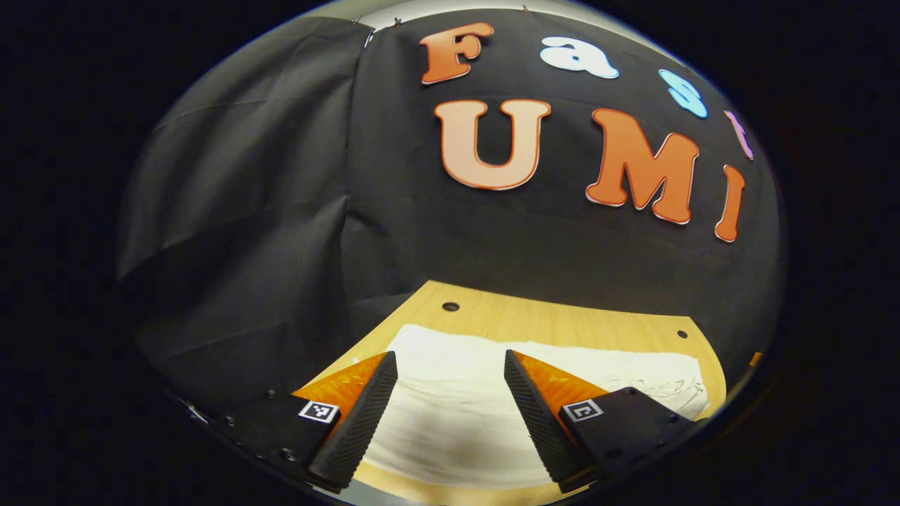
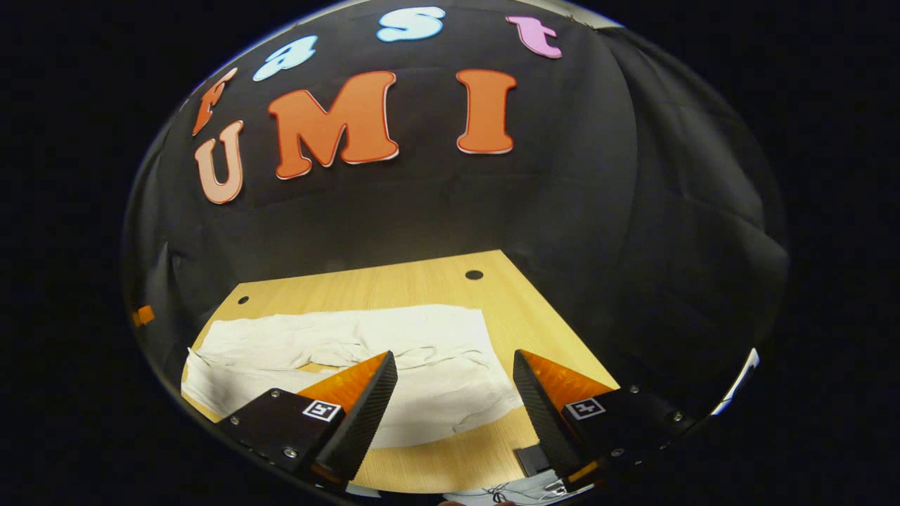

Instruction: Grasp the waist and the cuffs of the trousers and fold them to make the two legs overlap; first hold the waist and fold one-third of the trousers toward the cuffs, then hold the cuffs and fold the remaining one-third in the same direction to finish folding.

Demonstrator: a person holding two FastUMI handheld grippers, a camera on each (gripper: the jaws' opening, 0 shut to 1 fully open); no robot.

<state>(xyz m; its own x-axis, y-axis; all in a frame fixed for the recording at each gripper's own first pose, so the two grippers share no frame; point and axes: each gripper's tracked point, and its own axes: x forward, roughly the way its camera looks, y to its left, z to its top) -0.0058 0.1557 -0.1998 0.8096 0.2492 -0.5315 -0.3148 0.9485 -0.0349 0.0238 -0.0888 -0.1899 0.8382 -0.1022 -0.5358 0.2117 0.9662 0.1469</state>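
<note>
I take the table [image 1: 562, 320] as my reference: a light wooden top with small round holes [image 1: 451, 306] near its far edge, set against the black cloth wall [image 1: 281, 211].

The trousers [image 1: 457, 407] are white and lie spread flat on this table. In the left gripper view the cloth covers most of the near half of the table, with a bare strip of wood between it and the far edge. In the right gripper view the trousers [image 2: 394, 351] run across the table from its left edge toward the middle. The cloth is creased and bunched there, and a narrow wedge of wood shows through between two runs of it. I cannot tell which end is the waist and which the cuffs.

Left gripper [image 1: 450, 414]: my fingers [image 1: 362, 414] stand wide apart above the trousers, nothing between them, nothing held. I cannot tell whether the tips touch the cloth.

Right gripper [image 2: 453, 414]: fingers [image 2: 365, 414] likewise wide apart and holding nothing. The near right-hand end of the trousers lies between them, with bare table in front of it toward me.

At the near table edge, under the right gripper, some thin wires [image 2: 506, 488] and a pale surface show; detail is too small to report.
</note>
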